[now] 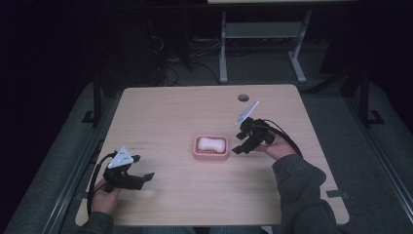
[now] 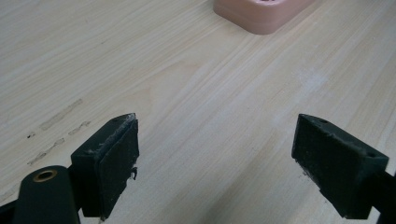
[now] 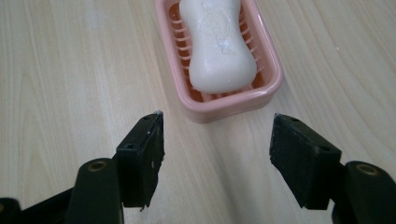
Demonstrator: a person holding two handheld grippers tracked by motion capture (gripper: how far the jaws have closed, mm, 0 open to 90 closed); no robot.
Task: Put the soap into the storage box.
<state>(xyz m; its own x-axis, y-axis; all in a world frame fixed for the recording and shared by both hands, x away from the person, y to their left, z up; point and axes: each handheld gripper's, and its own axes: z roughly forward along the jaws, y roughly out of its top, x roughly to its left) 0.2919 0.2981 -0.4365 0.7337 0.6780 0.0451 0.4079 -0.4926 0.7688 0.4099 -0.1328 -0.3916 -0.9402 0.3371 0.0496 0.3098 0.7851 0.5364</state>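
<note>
The white waisted soap bar (image 3: 217, 46) is lying in the pink ribbed plastic soap dish (image 3: 268, 91) at mid-frame on the pale wooden bench (image 1: 170, 112), apparently already placed, while the right tongs (image 3: 217, 158) are gaping empty just beside the dish and the left tongs (image 2: 215, 163) are idling open at lower left.

soap (image 3: 217, 44): white waisted bar, lying flat in the dish
soap dish (image 3: 275, 81): pink, ribbed, sitting mid-worktop

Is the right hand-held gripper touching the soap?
Apart. The right gripper view shows bare table between the open hand-held gripper and the soap.
</note>
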